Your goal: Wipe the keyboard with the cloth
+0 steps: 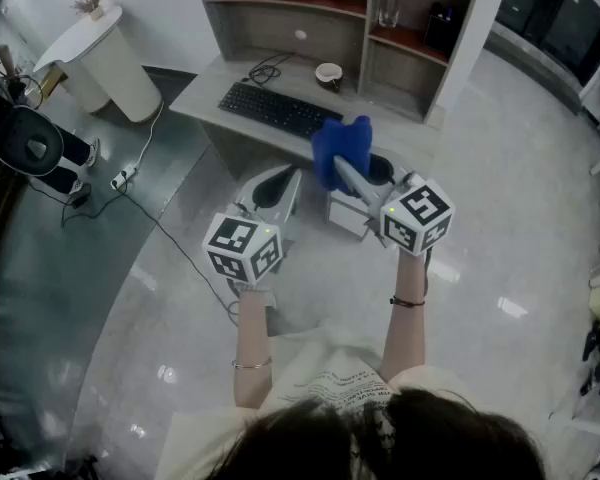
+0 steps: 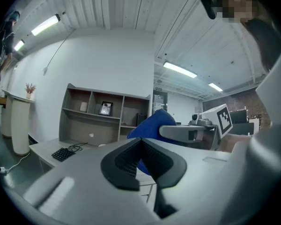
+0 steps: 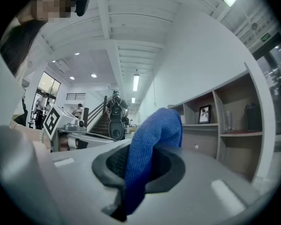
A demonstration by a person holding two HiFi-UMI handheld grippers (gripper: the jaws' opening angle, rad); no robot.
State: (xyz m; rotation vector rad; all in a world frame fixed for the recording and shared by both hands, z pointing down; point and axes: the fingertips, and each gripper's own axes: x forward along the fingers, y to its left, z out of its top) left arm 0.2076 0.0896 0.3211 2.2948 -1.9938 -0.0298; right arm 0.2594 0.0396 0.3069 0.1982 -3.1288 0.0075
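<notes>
Right tongs (image 3: pixel 144 162) tight on blue cloth (image 3: pixel 158 125); left tongs (image 2: pixel 141 143) closed, empty; keyboard (image 1: pixel 275 109) beyond on desk (image 1: pixel 206 92).

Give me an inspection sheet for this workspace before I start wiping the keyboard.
Surface: grey desk under a shelf unit.
Job's things: black keyboard on the desk; blue cloth off the desk, in the right gripper.
Clutter: small cup or bowl behind the keyboard.
Grippers: left gripper shut, empty; right gripper shut on the cloth.
Cables: loose cable on the desk; power strip with its lead on the floor.
Surroundings: white pedestal and black chair at left.
</notes>
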